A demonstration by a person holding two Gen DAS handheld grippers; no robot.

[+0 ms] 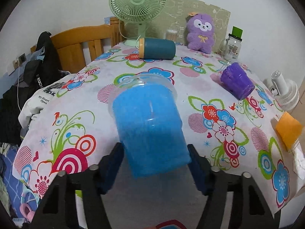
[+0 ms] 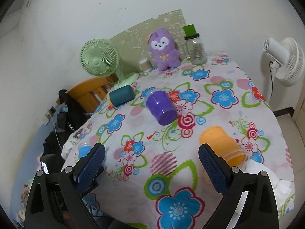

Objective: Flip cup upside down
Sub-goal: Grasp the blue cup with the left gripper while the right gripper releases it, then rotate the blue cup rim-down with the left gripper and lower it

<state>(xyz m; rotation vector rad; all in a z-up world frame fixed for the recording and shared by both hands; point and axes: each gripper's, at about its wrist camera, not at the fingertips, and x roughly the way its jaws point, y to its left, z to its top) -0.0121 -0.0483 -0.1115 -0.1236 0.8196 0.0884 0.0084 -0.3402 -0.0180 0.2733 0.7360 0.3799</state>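
Note:
My left gripper (image 1: pixel 155 162) is shut on a blue cup (image 1: pixel 150 126) with a clear rim. It holds the cup above the floral table (image 1: pixel 80 99), rim tilted away and down, base toward me. A sliver of this cup shows in the right wrist view (image 2: pixel 83 149) behind my left finger. My right gripper (image 2: pixel 151 160) is open and empty above the table's near part. An orange cup (image 2: pixel 223 145) lies on its side just right of its right finger. A purple cup (image 2: pixel 162 106) lies on its side mid-table; it also shows in the left wrist view (image 1: pixel 236 80).
A dark teal cup (image 1: pixel 157 48) with a yellow rim lies on its side at the back. A green fan (image 1: pixel 138 3), a purple plush (image 1: pixel 200 32) and a glass jar (image 1: pixel 232 45) stand along the back wall. A white fan (image 2: pixel 282 61) stands right of the table. Clothes (image 1: pixel 36 72) hang at left.

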